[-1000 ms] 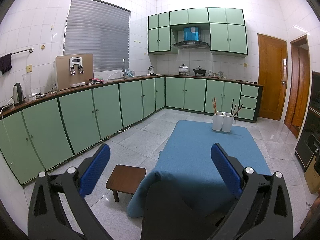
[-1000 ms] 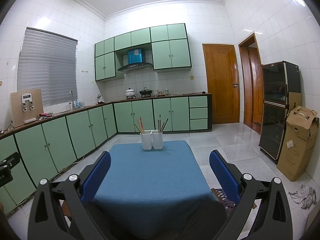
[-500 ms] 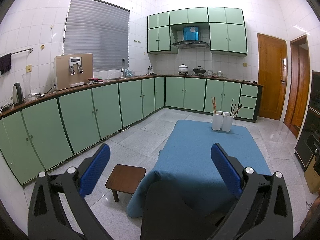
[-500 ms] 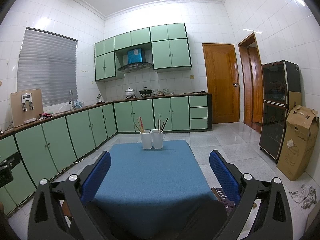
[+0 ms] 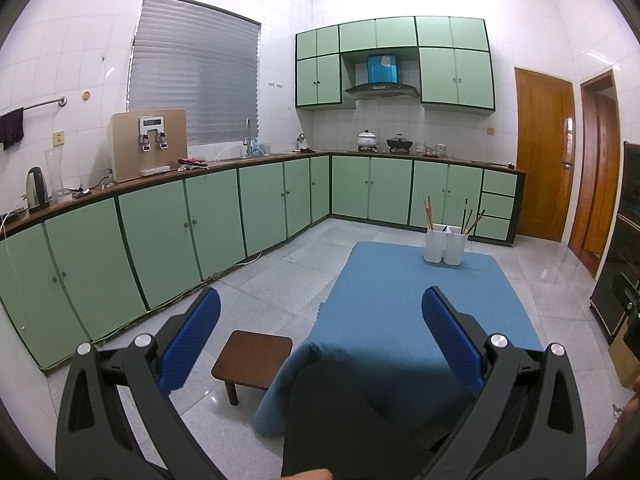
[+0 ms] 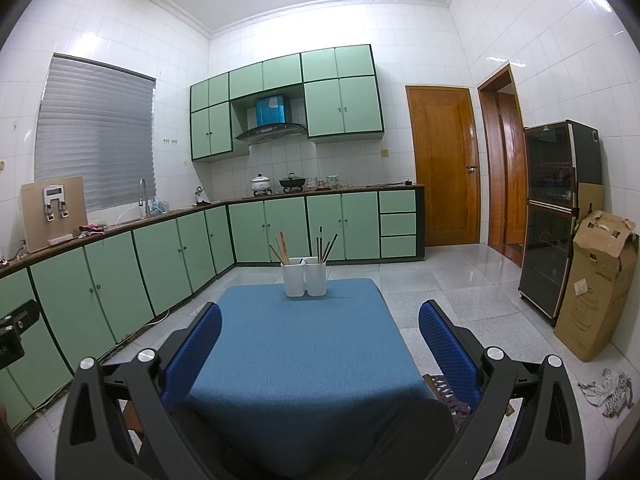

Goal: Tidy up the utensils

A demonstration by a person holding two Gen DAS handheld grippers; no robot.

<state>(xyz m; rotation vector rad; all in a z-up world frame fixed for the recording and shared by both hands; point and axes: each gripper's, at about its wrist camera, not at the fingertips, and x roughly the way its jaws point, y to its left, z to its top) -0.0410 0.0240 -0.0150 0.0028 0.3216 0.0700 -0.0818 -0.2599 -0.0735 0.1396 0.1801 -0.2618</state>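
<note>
Holders (image 6: 305,276) with chopsticks (image 6: 326,246) far end of table (image 6: 304,344), well beyond both empty, wide-spread grippers (image 6: 320,340) (image 5: 322,338).

So what I'm looking at is a low table covered in a blue textured cloth (image 6: 296,344), and the cloth drapes over the near edge and corners. At the far end sit two white plastic utensil holders (image 6: 304,277), touching side by side. The left one has light wooden chopsticks (image 6: 280,249) sticking up, the right one has dark chopsticks (image 6: 325,247) leaning outward. Rest of the cloth is bare. From my left camera the same table (image 5: 400,312) stands on a pale grey glossy tiled floor (image 5: 280,280).
</note>
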